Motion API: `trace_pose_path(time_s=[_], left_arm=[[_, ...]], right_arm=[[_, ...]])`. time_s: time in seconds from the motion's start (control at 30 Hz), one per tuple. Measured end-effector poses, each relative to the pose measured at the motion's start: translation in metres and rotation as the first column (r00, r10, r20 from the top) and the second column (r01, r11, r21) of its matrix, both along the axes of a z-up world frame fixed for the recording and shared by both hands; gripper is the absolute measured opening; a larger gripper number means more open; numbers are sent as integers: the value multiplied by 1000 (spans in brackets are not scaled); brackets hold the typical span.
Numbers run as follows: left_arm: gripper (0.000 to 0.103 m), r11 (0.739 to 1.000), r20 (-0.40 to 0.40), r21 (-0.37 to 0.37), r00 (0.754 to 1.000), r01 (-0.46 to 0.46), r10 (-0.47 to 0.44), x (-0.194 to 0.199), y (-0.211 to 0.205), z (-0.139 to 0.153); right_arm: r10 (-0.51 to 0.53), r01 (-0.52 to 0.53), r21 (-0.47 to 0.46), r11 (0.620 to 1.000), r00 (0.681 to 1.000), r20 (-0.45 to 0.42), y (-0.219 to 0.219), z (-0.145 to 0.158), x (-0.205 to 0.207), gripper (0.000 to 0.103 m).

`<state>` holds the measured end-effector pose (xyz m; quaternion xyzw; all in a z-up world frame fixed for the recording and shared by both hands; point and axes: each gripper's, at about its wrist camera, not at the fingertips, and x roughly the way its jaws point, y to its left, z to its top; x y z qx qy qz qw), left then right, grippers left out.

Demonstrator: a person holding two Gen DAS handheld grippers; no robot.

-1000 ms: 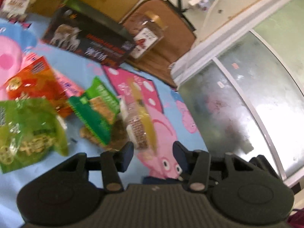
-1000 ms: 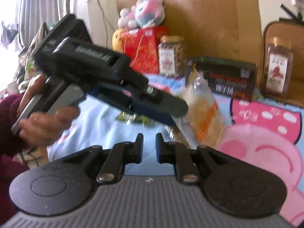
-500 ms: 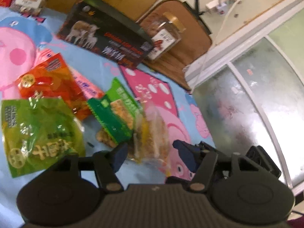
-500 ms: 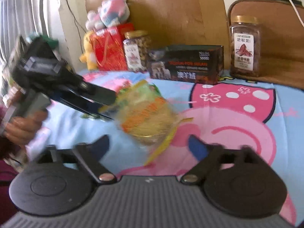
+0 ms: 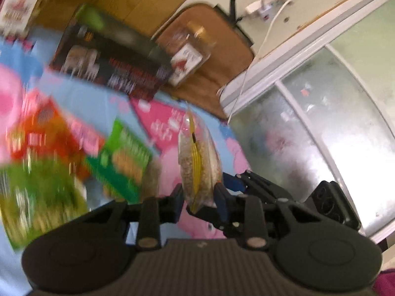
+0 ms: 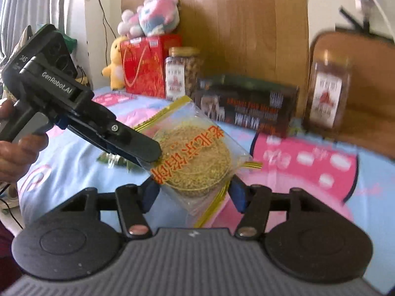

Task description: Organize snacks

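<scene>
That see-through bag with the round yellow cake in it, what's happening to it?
A person is sorting snacks on a cartoon blanket with two hand-held tongs. The left tongs pinch the clear bag of round sesame cake by one side and hold it up off the blanket. The right tongs sit around its lower end, closing in, not clearly pressing yet. Other snack packets lie flat nearby, with jars and a dark box behind.

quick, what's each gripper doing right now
Left gripper: jaws closing, clamped on the clear snack bag.
Right gripper: jaws closing around the same bag, pads not clearly pressing it.
</scene>
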<state>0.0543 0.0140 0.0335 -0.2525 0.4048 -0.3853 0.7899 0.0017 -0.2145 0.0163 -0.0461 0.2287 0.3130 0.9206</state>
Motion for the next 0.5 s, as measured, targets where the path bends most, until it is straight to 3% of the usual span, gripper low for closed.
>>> trace_pose_path(time_s=[0.17,0.3,0.4,0.5], left_arm=[[28,997,63,-4,995,-79,79,59,2,31],[29,986,75,14,983,-167,165,119,-1,41],[38,972,58,71,974,-224,220,157,-10,36],[47,953,66,150,964,-265,257,173,-16,28]], right_arm=[[-15,16,-24,1000,998,57,14,30,61,63],[-59,60,-14,998,998,33,24,43,133,63],[-96,96,-35,995,995,3,29,39,178,66],[-182,184,-104,977,983,32,31,25,193,71]])
